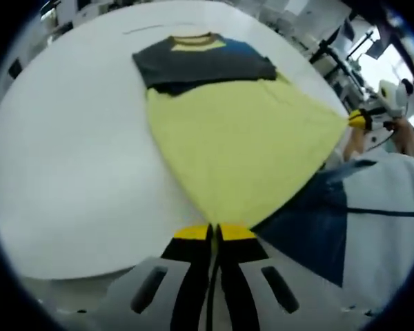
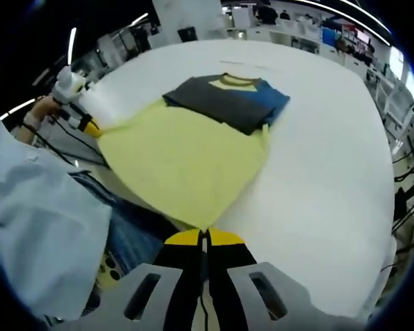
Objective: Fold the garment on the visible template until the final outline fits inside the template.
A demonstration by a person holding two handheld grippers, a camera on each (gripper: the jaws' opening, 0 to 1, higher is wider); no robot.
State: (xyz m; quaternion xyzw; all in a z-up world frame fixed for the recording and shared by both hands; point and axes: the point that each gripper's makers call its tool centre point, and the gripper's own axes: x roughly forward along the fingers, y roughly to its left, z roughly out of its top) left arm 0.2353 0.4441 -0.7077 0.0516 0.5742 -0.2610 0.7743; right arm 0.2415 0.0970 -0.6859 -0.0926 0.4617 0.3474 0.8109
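In the left gripper view, the left gripper point(image 1: 214, 233) rises from the bottom centre of the frame, its yellow-tipped jaws pressed together on a corner of the shirt point(image 1: 231, 145). In the right gripper view, the right gripper point(image 2: 203, 238) likewise comes up from the bottom centre, jaws pinched on another corner of the same hem.

The shirt's yellow lower part stretches away from each pinch toward the middle of the frame, pulled taut between the two corners and lifted off the white table point(image 1: 69, 172). A person's light sleeve point(image 2: 41, 227) and blue trousers point(image 1: 310, 227) lie close by at the frame sides.

Farther off, the shirt's dark grey upper part with its blue sleeve and yellow collar lies flat on the table, in the upper centre of both views. A thin outline mark point(image 1: 143, 29) is faintly visible on the table beyond the collar.

At the far edges stands blurred room furniture.
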